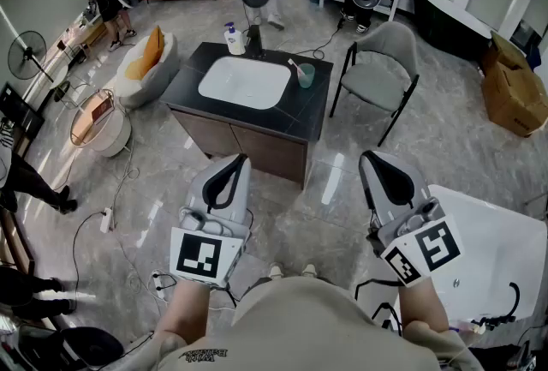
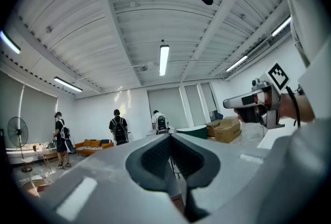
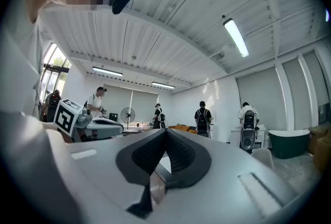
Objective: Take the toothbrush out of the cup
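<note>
I have not started the job yet. The toothbrush stands in the green cup, on the dark bench beside the white sink, far across the floor from me. My left gripper and my right gripper are both near my body, well apart from the cup. Both have their fingers clenched tight with nothing between them. I think all the work is left: go over, open some fingers, grab the toothbrush and lift it out.
</note>
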